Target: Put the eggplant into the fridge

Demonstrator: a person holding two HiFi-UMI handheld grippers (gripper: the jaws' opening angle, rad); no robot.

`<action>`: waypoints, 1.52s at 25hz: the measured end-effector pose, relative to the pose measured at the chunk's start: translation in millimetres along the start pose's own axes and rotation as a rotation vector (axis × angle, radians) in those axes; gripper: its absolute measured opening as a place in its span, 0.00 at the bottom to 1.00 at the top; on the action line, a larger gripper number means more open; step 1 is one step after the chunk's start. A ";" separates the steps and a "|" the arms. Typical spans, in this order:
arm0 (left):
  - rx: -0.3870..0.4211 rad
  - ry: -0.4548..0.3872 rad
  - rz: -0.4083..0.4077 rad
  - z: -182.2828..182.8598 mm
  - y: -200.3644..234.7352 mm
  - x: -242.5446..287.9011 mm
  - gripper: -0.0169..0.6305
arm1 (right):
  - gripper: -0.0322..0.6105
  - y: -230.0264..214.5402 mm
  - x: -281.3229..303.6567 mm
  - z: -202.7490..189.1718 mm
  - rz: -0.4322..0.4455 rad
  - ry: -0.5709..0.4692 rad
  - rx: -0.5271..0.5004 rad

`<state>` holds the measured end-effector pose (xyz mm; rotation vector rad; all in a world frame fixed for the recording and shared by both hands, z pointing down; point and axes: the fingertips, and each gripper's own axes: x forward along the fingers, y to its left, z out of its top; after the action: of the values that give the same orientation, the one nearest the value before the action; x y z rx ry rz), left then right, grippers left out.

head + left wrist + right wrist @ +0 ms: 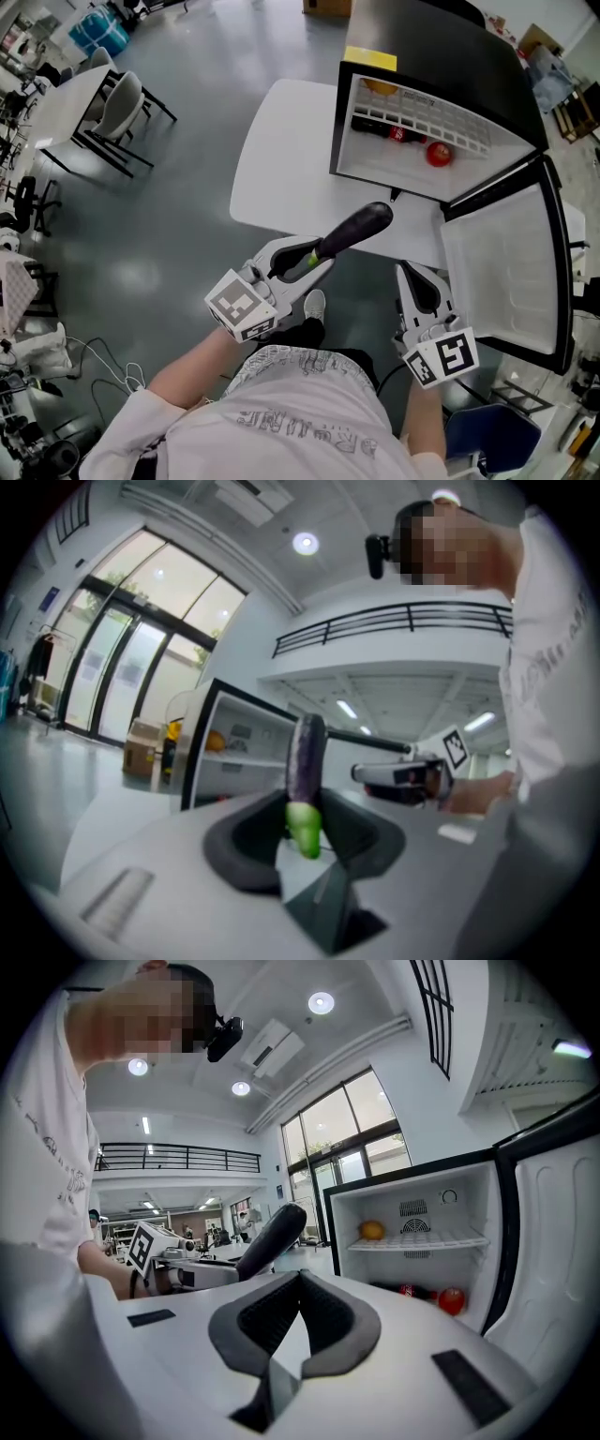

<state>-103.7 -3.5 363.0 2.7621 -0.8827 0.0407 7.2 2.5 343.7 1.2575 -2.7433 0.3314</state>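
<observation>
A dark purple eggplant [352,232] with a green stem end is clamped at that stem end in my left gripper [300,258]. It sticks out forward and up over the near edge of the white table [281,159]. In the left gripper view the eggplant [305,761] stands up between the jaws of the left gripper [302,813]. The small black fridge [441,56] sits on the table with its door [502,262] swung open to the right. My right gripper [419,272] hovers empty in front of the door, fingertips together. In its own view the right gripper [298,1277] faces the open fridge [412,1194].
Inside the fridge an orange fruit [380,87] lies on the wire shelf, with a dark bottle [398,134] and a red fruit [438,154] on the floor below. A second table with chairs [112,103] stands far left. The person's shoes show under the table edge.
</observation>
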 end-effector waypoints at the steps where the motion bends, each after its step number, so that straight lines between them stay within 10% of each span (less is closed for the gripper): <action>1: 0.003 0.000 -0.004 2.1 4.0 1.0 0.22 | 0.05 -0.2 3.7 2.4 -0.003 -0.002 -0.002; 38: 0.033 0.028 0.049 22.3 61.8 124.6 0.22 | 0.05 -122.0 43.4 32.8 0.021 -0.041 0.010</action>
<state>-38.4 -128.3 367.3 2.7623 -0.9507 0.1035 71.1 -114.6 338.6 1.2518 -2.7946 0.3250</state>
